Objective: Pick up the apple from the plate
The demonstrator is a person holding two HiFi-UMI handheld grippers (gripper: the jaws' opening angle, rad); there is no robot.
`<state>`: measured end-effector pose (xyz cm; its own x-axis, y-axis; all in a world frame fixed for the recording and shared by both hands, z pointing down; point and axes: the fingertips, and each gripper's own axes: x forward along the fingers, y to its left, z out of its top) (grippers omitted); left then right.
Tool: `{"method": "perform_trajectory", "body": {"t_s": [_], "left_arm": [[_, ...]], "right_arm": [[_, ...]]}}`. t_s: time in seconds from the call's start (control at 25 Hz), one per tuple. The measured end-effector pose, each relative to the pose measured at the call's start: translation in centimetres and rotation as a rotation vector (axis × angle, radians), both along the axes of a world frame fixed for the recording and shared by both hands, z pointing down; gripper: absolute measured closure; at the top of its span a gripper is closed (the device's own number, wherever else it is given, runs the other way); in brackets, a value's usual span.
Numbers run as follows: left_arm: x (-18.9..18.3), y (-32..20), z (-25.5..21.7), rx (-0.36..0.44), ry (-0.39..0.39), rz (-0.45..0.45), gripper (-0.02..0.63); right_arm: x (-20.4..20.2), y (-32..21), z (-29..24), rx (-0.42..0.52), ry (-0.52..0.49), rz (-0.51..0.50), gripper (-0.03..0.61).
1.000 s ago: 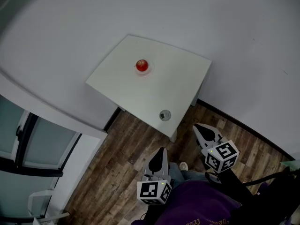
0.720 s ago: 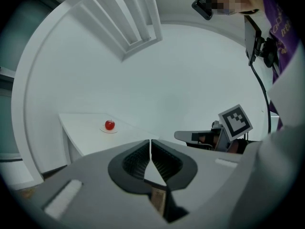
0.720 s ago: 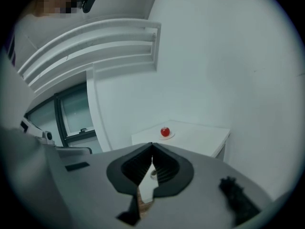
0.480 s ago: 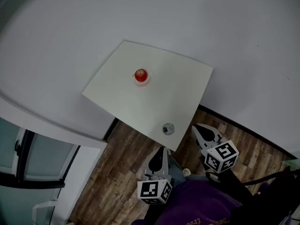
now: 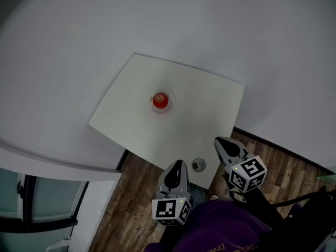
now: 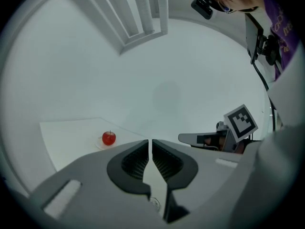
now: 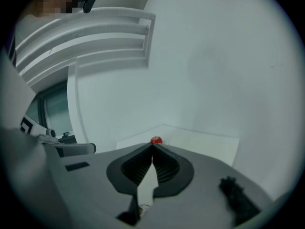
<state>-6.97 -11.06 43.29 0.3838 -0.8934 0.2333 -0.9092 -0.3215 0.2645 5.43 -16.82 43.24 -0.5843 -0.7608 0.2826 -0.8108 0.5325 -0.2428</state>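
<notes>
Found the apple [image 5: 160, 100] on a small plate [image 5: 169, 109] about mid-tabletop [image 5: 210, 98], red and upright, with nothing else touching it. Held both tools back at the near edge, well apart from the apple and pointed roughly toward it. Held the left tool [image 5: 177, 166] almost closed, with a thin slit between the jaws and nothing in it; had just eased those jaws apart a touch. Held the right tool [image 5: 223, 143] closed, tips touching, empty.

Judged the apple light, firm and round, with smooth skin likely to slip or roll out of an off-centre pinch. Judged the best hold to be across the widest part, jaws on opposite sides and just above the plate rim. Reckoned on needing the jaws wide open first. Expected bruising from a hard squeeze, and a shallow plate liable to slide if nudged.
</notes>
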Motion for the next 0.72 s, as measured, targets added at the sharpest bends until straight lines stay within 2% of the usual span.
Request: {"method": "perform_trajectory", "body": {"t_s": [0.4,0.56,0.72], "left_arm": [[-4.5,-7.8,1.2,-0.02,0.014,0.021,0.544],[-5.8,-10.3,2.3,-0.028,0.0,0.039,0.528],[-6.9,-12.6,3.4,-0.041,-0.027,0.011,0.511]], "right_arm": [[-3.1,-5.6,0.8,-0.022,0.022,0.058,0.568],[-3.6,-6.8,1.1,-0.03,0.033,0.077,0.568],[-3.8,-7.4,1.2,-0.035,0.042,0.076,0.568]]}}
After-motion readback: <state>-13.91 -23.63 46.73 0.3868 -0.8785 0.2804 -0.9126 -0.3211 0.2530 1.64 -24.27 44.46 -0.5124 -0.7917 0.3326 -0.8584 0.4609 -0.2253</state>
